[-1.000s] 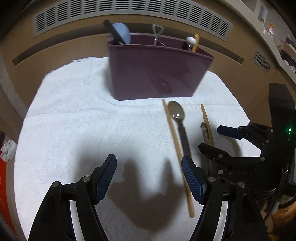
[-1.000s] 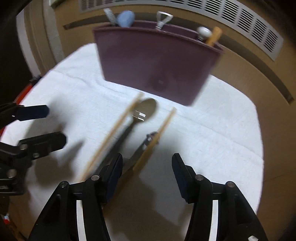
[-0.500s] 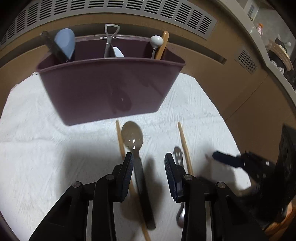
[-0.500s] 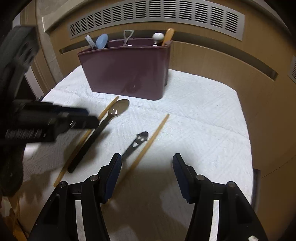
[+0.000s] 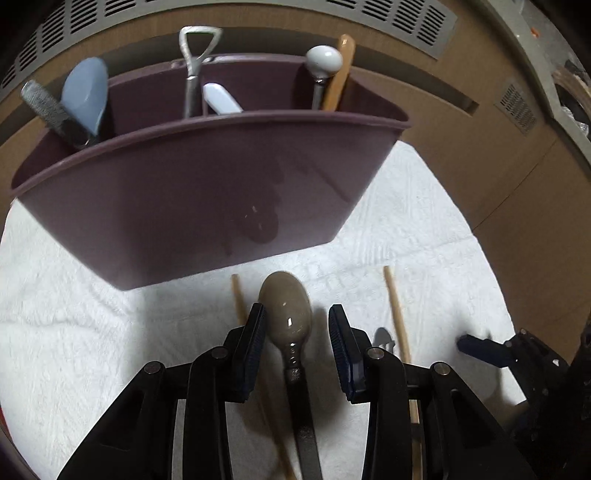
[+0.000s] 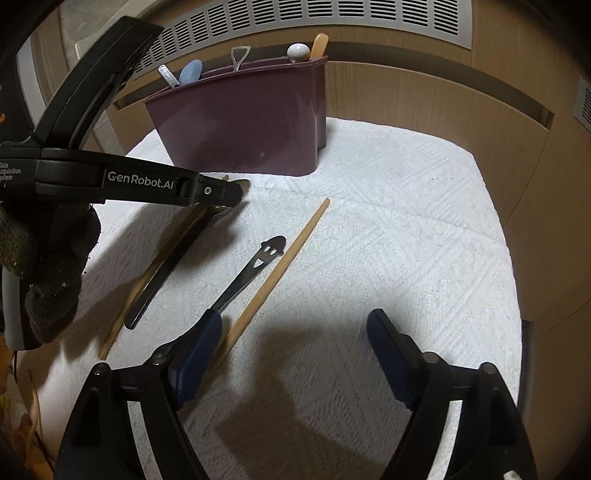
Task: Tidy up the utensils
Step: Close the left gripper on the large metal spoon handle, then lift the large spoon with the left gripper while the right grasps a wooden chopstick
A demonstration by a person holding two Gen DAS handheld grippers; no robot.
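A dark-handled spoon (image 5: 290, 317) lies on the white towel (image 5: 74, 332) in front of the maroon utensil caddy (image 5: 192, 195). My left gripper (image 5: 295, 343) is open, its fingers on either side of the spoon's bowl and neck, just above it. A wooden chopstick (image 5: 238, 299) lies left of the spoon, another chopstick (image 5: 397, 314) to its right beside a small smiley-face utensil (image 6: 255, 266). My right gripper (image 6: 291, 354) is open and empty over the towel, near the second chopstick (image 6: 280, 269). The left gripper (image 6: 221, 192) hides the spoon's bowl in the right wrist view.
The caddy (image 6: 243, 122) holds several utensils: a blue spatula (image 5: 86, 96), a metal shovel-handled tool (image 5: 194, 62), a white-knobbed utensil (image 5: 323, 62) and a wooden stick. A wood-panelled wall with a vent (image 6: 332, 18) stands behind. The towel's right edge (image 6: 513, 258) drops off.
My left gripper moved forward and down over the spoon, its fingers now flanking the bowl. The right gripper drew back and to the right, staying open.
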